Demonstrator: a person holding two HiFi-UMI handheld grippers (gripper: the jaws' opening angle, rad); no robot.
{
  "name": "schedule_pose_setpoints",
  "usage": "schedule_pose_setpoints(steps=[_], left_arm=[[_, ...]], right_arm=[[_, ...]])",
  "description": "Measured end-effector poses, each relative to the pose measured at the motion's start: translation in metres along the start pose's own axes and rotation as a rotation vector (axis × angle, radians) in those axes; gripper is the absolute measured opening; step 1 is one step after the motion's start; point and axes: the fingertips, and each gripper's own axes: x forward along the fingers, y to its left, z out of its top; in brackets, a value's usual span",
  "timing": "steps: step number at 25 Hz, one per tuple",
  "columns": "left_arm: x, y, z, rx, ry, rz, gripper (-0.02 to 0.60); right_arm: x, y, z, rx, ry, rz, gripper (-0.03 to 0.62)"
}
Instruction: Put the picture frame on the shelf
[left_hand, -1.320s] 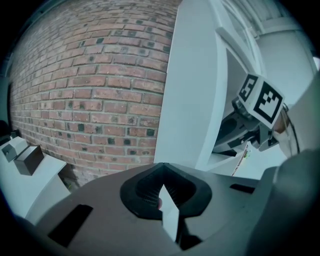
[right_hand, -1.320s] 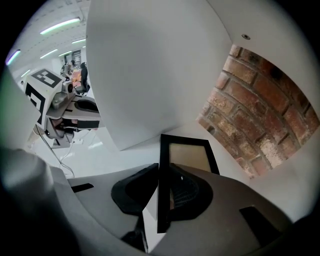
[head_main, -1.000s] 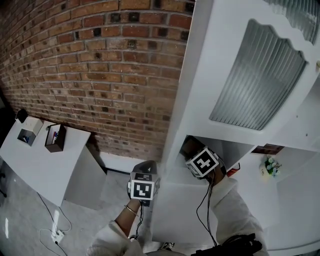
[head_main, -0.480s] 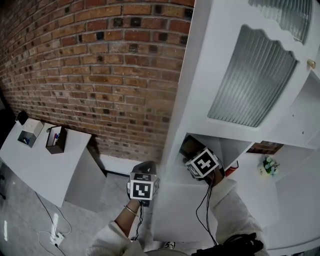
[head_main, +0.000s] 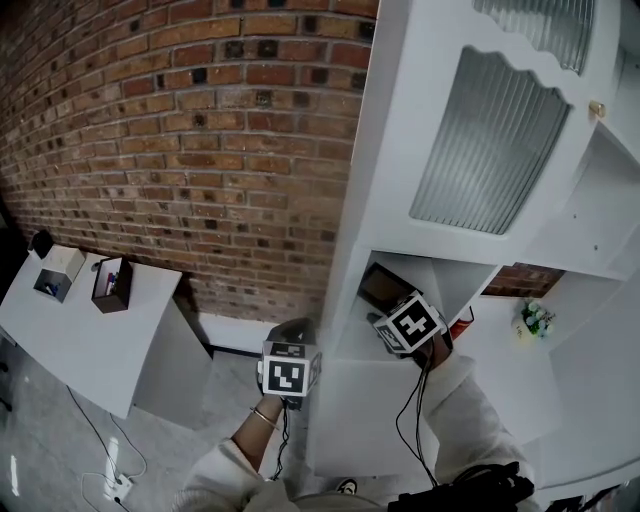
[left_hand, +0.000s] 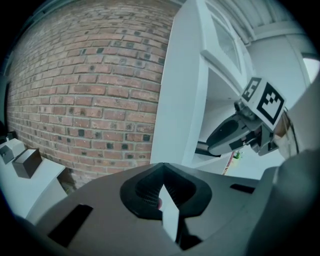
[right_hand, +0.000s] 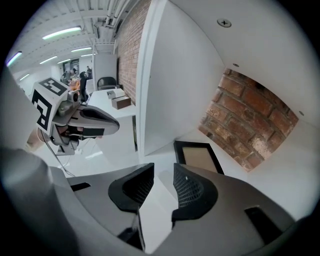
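Observation:
The picture frame (right_hand: 197, 156), black-edged with a tan middle, lies flat on the white shelf (right_hand: 165, 155) against the brick back wall; the head view shows the frame (head_main: 382, 288) inside the cabinet's open compartment. My right gripper (right_hand: 164, 180) is just in front of it, open, with nothing between its pads and not touching the frame. My left gripper (left_hand: 161, 192) hangs outside the cabinet's left side, low down, its jaws shut with nothing held. In the head view its marker cube (head_main: 290, 370) is below and left of the right gripper's cube (head_main: 412, 325).
The white cabinet has a ribbed glass door (head_main: 500, 140) above the compartment. A brick wall (head_main: 200, 150) runs behind. At the left, a white table (head_main: 80, 330) carries small boxes (head_main: 110, 283). Small flowers (head_main: 533, 318) stand on a shelf at the right. Cables (head_main: 110, 470) lie on the floor.
My right gripper has opened and drawn back a little from the picture frame, which now lies free on the shelf. The left gripper has hardly moved.

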Motion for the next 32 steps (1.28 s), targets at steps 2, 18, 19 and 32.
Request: schedule_pose_setpoints(steps=[2,18,19,32], left_arm=[[-0.006,-0.004,-0.004,0.010,0.004,-0.015,0.008],[-0.055,-0.031,-0.051,0.070,0.023,-0.153,0.008],[-0.058,-0.034,-0.055,0.072,0.027,-0.162,0.008],[-0.077,-0.070,-0.100,0.044,0.075,-0.229,0.008]], right_arm=[[-0.002,0.007,-0.005,0.017,-0.009,-0.003,0.120],[-0.031,0.091,-0.076,0.215,-0.017,-0.147,0.058],[-0.032,0.099,-0.080,0.227,-0.014,-0.147,0.057],[-0.037,0.144,-0.146,0.492,-0.042,-0.264,0.035]])
